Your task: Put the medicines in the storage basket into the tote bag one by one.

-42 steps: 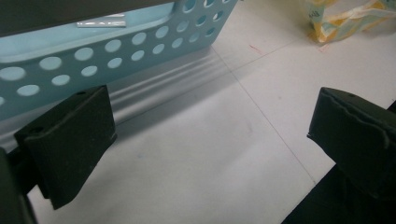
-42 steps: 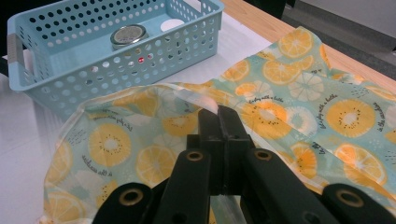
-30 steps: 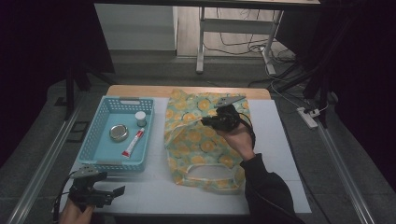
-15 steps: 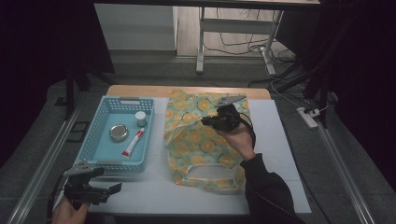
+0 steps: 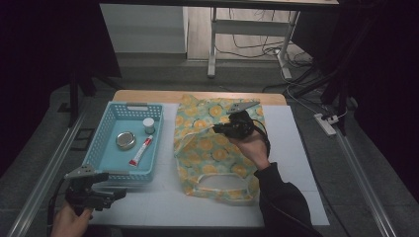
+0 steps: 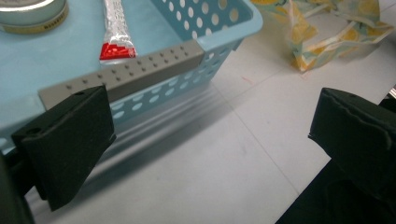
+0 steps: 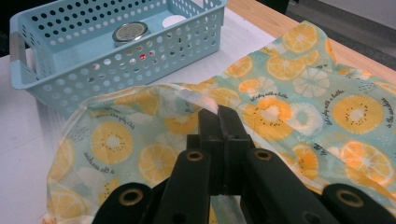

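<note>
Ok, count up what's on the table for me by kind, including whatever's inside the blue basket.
Baskets: 1, the blue basket
Fabric bags: 1, the citrus-print bag
Round tins: 1, the metal tin
Tubes: 1, the red-and-white tube
Small white-capped jars: 1, the jar
Total: 5

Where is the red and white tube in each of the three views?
High view: the tube lies in the blue basket, left of centre.
Left gripper view: top left, behind the near rim.
Right gripper view: I cannot make it out.
Shared landmark: the basket.
</note>
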A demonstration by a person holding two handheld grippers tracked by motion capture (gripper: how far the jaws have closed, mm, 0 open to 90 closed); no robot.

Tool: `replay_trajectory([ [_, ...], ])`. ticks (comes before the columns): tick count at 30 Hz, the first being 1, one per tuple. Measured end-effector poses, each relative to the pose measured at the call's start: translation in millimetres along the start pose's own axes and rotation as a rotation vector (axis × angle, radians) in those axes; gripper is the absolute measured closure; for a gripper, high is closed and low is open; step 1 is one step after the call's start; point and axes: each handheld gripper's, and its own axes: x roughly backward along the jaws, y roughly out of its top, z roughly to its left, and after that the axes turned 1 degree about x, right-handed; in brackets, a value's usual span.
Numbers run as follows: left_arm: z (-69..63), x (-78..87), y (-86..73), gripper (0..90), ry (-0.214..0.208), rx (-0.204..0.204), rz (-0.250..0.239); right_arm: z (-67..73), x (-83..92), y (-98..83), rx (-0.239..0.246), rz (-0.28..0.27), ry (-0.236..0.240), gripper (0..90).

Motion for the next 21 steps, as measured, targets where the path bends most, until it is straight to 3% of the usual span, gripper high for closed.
replay_trajectory([
  [3, 1.7, 0.0, 5.0, 0.0, 0.004, 0.002, 0.003, -0.3, -0.2, -0.2, -0.002, 0.001, 0.001, 90.0],
  [7, 5.1, 1.7, 12.9, 0.0, -0.033, 0.023, 0.004, -0.4, 0.0, -0.2, -0.003, 0.0, 0.0, 90.0],
  [11, 6.8, 2.8, 18.4, 0.0, -0.039, 0.02, 0.005, -0.4, 0.8, 0.0, -0.002, -0.002, 0.001, 90.0],
  [15, 9.6, 0.3, 22.9, 0.0, 0.002, -0.003, 0.016, -1.1, 1.0, -0.2, -0.003, -0.003, 0.0, 90.0],
  [21, 14.6, -4.2, 33.6, 0.1, 0.019, -0.013, 0.026, -1.1, 1.7, 0.2, -0.002, -0.005, -0.001, 90.0],
])
